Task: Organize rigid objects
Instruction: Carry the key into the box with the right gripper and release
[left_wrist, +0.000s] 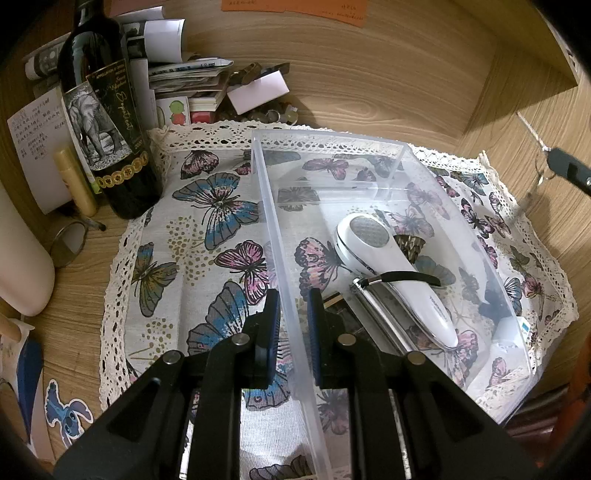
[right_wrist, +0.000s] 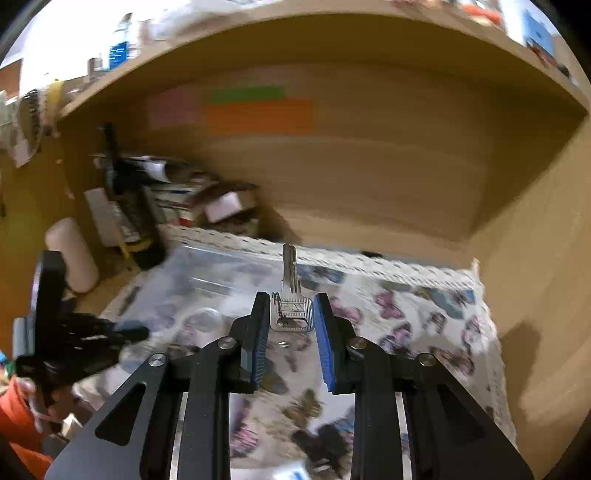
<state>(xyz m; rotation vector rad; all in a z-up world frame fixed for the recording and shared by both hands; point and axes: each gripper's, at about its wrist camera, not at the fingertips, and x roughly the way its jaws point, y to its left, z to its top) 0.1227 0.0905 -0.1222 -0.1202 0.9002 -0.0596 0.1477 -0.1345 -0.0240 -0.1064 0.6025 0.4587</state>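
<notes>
Key (right_wrist: 291, 306) pinched by its head in the right gripper (right_wrist: 291, 317), blade pointing away, held above the butterfly cloth (right_wrist: 424, 317).

The left gripper (left_wrist: 293, 314) straddles the near-left wall of the clear bin (left_wrist: 273, 221), jaws a little apart, so I cannot tell whether it truly clamps it. A white handheld shaver (left_wrist: 391, 273) already lies inside. To do this well: keep the bin steadied, carry the key left over the wall, lower it into free floor beside the shaver, then release.

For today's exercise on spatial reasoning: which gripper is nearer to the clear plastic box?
Left. The left gripper straddles the clear plastic box's near wall; the right gripper holds a silver key off to its side.
</notes>
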